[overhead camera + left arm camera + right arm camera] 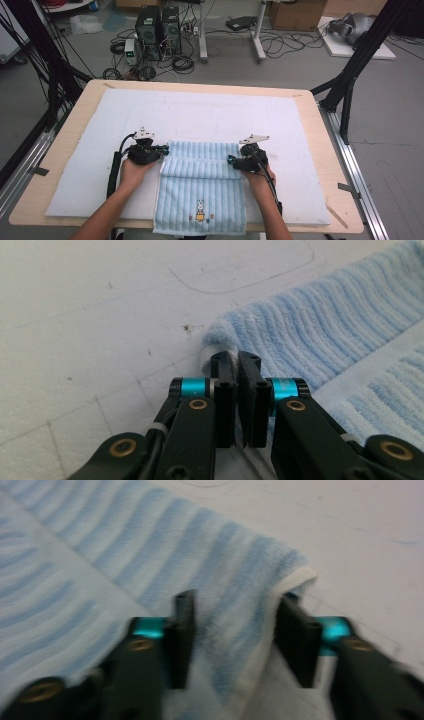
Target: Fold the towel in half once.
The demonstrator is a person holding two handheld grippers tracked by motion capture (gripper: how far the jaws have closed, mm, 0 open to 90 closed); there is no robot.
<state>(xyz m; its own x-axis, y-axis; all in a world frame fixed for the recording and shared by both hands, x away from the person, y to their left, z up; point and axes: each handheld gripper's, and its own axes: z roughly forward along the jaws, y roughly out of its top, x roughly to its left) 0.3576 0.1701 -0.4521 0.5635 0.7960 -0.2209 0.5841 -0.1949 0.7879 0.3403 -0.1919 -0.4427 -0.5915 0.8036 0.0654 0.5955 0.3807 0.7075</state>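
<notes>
Left tool [238,357] clamped on towel [200,190] corner; right tool [235,605] jaws apart astride other corner. Risk: lopsided fold if right side slips free.

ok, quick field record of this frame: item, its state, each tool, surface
item: light blue striped towel with a small rabbit print
state: far end folded back toward the person, near end hanging over the table edge
left tool: jaws closed on the towel's folded corner
right tool: jaws apart, astride the other folded corner; view blurred
surface: white mat on a wooden table
</notes>
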